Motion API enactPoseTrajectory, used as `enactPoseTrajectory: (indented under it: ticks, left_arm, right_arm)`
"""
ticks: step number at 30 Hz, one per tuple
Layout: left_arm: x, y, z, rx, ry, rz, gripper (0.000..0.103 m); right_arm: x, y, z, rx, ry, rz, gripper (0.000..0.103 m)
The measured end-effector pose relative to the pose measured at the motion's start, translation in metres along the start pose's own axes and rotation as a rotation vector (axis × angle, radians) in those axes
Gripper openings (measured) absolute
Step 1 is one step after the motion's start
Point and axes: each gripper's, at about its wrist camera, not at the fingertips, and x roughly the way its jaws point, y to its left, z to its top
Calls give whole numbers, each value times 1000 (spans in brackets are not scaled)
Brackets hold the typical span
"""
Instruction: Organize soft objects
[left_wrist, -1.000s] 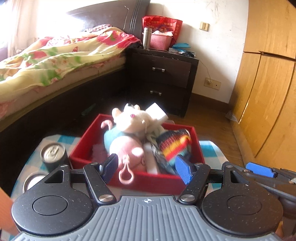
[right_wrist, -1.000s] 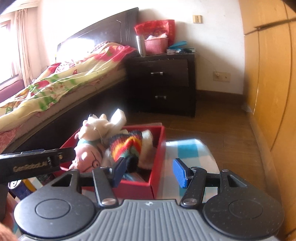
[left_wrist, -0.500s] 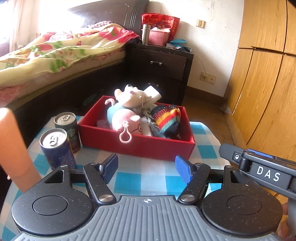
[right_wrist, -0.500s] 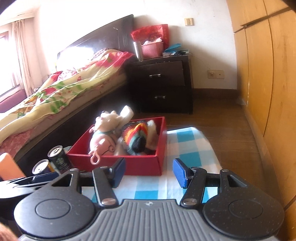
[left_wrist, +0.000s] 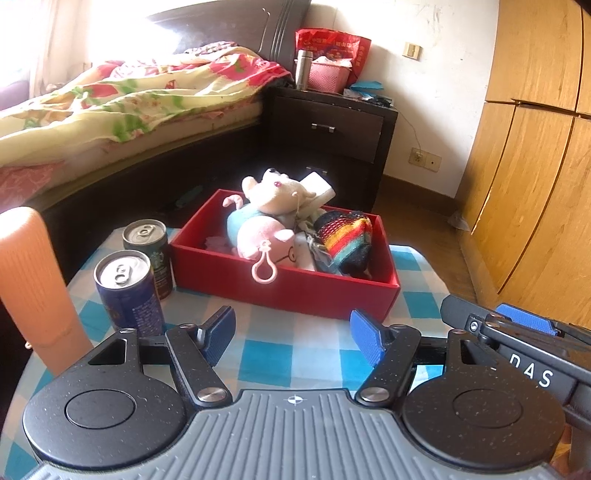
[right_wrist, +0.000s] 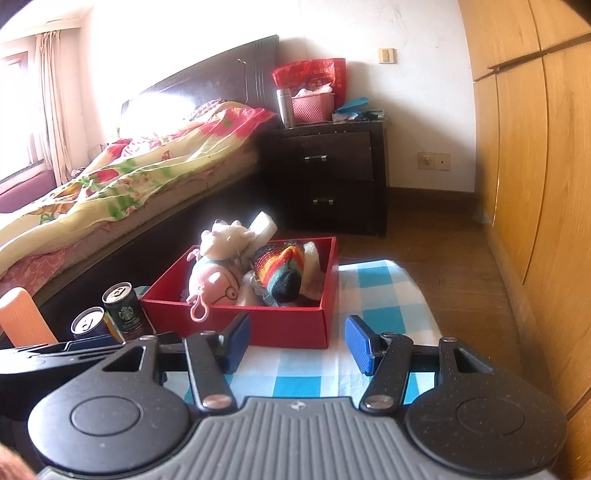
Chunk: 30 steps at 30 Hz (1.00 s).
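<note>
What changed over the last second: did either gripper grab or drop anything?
Both grippers pulled back from the red box: the left gripper and right gripper, a second ago at its near wall, now hang open and empty over the checkered cloth. Nothing was grabbed or dropped. The plush toys, knit item and cans stayed put.

- Left tool (left_wrist: 291, 338): blue pads spread wide apart, nothing between them, held level above the worktop.
- Right tool (right_wrist: 297, 343): pads likewise apart, gripping nothing, alongside the left.
</note>
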Motion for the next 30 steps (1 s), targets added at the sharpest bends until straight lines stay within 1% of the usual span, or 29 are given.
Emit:
enactPoseTrajectory:
  ticks: [4,30]
  left_arm:
    - [-1,-1,-2,6,-5,8,66]
    - [-2,-1,0,14,-8,12,67]
  right_arm:
    - [1,1,-1,0,6,5,34]
    - [2,0,-1,8,9,9,34]
